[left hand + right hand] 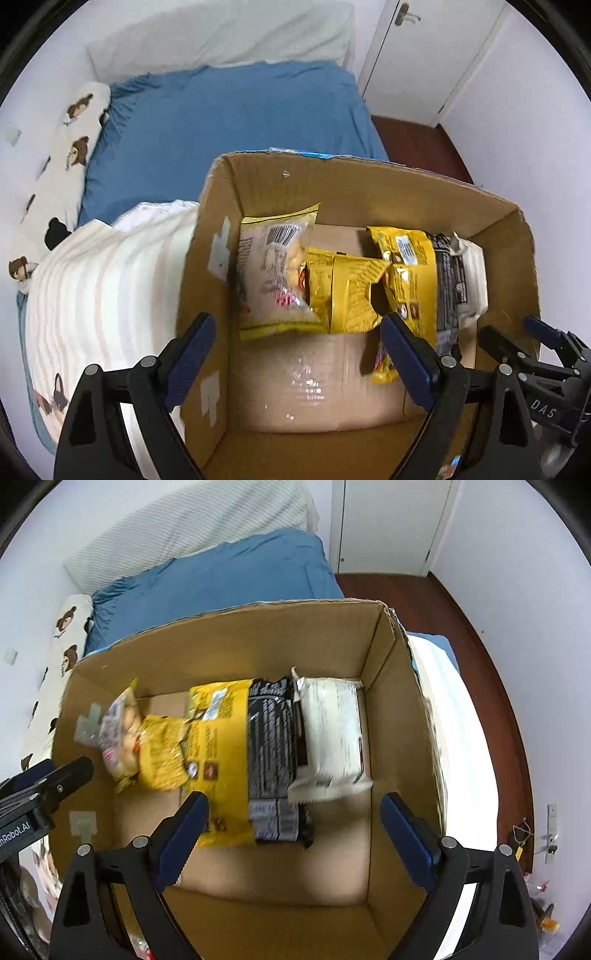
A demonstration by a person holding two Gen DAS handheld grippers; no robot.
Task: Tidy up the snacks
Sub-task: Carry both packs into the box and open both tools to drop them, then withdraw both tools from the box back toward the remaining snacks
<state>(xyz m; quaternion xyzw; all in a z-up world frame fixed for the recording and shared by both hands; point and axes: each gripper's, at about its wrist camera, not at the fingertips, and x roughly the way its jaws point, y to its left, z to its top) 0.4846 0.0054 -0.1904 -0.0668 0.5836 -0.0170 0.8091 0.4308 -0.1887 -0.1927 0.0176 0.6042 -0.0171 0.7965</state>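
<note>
My box (229, 638) sits on the bed (221, 576); inside it the snack packs (221, 738) lie side by side along the far wall, pillow (184, 520) behind.

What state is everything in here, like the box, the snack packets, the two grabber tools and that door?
Cardboard box: open on top, holding snacks.
White packet: in box, against the right wall.
Black packet: lying beside the white one.
Yellow bags: lying, crumpled.
Left gripper: open, empty.
Right gripper: open, empty.
Door: closed.
</note>
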